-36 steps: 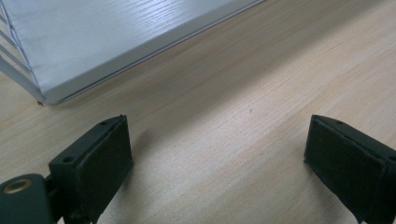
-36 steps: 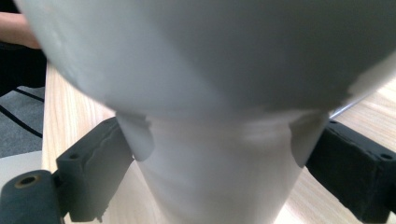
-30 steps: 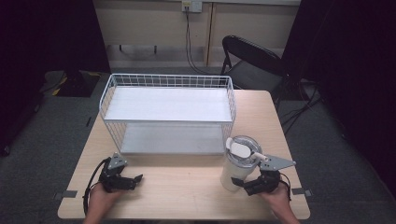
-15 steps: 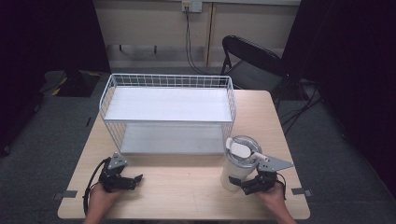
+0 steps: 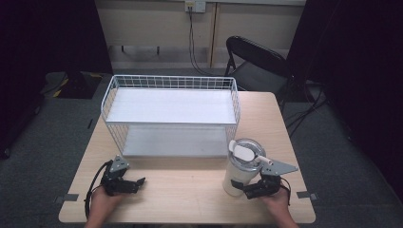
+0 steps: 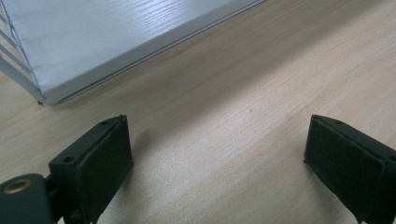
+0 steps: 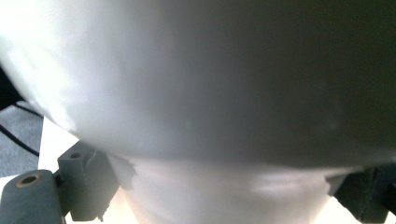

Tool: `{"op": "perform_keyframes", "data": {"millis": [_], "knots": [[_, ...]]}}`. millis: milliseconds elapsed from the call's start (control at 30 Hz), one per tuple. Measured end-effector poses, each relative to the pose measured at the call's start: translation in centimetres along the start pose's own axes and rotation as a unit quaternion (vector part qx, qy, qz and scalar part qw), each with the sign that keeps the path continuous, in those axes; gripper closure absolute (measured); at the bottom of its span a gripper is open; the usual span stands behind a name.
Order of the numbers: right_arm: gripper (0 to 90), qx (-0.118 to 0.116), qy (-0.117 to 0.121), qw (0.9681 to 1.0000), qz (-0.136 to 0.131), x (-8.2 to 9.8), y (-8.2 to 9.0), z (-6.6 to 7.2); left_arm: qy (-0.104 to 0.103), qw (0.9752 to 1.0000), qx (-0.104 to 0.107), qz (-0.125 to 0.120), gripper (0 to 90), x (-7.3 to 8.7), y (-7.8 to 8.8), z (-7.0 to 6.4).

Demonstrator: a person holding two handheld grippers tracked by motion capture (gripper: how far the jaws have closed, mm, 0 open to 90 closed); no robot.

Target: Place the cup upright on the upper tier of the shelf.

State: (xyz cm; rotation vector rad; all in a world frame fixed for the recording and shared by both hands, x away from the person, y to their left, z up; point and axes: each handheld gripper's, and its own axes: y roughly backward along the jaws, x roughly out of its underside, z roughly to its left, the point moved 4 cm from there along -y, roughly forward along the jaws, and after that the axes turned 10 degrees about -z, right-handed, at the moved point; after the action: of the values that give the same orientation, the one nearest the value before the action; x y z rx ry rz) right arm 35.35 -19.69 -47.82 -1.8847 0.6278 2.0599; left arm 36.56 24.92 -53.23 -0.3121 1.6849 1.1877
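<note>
A white tumbler (image 5: 236, 179) with a clear lid (image 5: 245, 151) stands upright on the wooden table (image 5: 185, 190), front right. My right gripper (image 5: 253, 190) is low at its base, open, one jaw on each side of the narrow lower part. In the right gripper view the tumbler (image 7: 201, 93) looms close and blurred between the jaws of my right gripper (image 7: 224, 198). My left gripper (image 5: 137, 183) rests at the front left, open, with nothing between its fingers. In the left gripper view my left gripper (image 6: 217, 163) has bare wood between its jaws.
A white wire rack (image 5: 171, 107) with two shelf boards stands mid-table, its open front facing me. Its lower board (image 6: 93, 42) lies just ahead of the left gripper. A black folding chair (image 5: 256, 61) stands behind the table at the right.
My right gripper has slid left toward the tumbler, so its jaws now stand on both sides of the base. The left gripper has stayed put.
</note>
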Motion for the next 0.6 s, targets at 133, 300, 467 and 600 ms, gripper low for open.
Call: {"op": "perform_keyframes", "data": {"millis": [133,300,467,600], "knots": [[9.4,-0.009,0.002,1.0,-0.002,-0.8,-0.1,0.5,0.0,1.0,0.0,0.0,6.9,0.0,0.0,0.0],[9.3,-0.011,-0.007,0.9999,-0.008,-1.8,-0.4,0.7,0.0,1.0,0.0,0.0,6.9,0.0,0.0,0.0],[9.4,-0.008,-0.014,0.9998,-0.01,-2.9,-0.6,0.4,0.0,1.0,0.0,0.0,6.9,0.0,0.0,0.0],[9.4,-0.012,-0.015,0.9997,-0.013,-3.8,-0.8,0.2,-0.001,1.0,0.0,0.0,6.9,0.0,0.0,0.0]]}}
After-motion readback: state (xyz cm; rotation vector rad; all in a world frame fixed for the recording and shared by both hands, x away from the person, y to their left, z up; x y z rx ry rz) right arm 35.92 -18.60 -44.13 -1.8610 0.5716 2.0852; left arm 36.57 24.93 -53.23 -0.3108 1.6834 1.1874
